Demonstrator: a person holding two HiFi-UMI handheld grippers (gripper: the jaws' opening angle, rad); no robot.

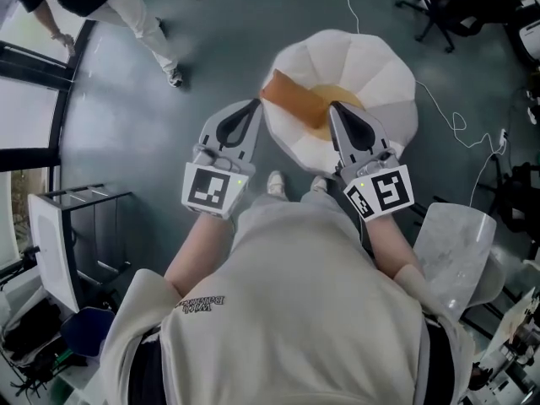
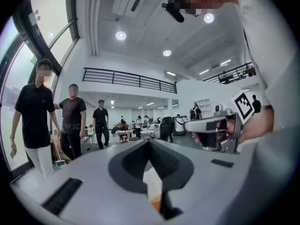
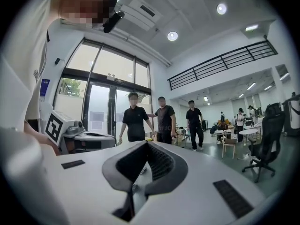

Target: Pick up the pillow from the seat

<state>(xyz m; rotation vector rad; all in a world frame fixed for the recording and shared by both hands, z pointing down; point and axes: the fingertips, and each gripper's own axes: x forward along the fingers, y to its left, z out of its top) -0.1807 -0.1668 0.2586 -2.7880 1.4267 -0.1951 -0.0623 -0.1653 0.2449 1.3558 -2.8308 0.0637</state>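
The pillow (image 1: 294, 101), orange-brown and oblong, is located on the left half of the white round seat (image 1: 380, 83), with its far left corner reaching the seat's rim. It is laid at a slant, from far left to near right. The seat is placed on the grey floor (image 1: 219, 49), directly beyond the holder's shoes (image 1: 276, 182).

The left tool (image 1: 255, 104) is held just left of the seat, with its tip close to the left end of the pillow in the head view. In the left gripper view its jaws are seen closed tip to tip, with nothing clamped. A strip of white and orange is visible through the gap behind the tips.

The right tool (image 1: 332, 108) is held over the seat, with its tip at the near right end of the pillow in the head view. Its jaws are likewise closed together and nothing is gripped.

Whether either tool touches the pillow cannot be determined. Both gripper views are directed level across the room.

A white cable (image 1: 456, 125) is trailed over the floor to the right of the seat. A person (image 1: 126, 7) in a dark top and light trousers is seen at the far left
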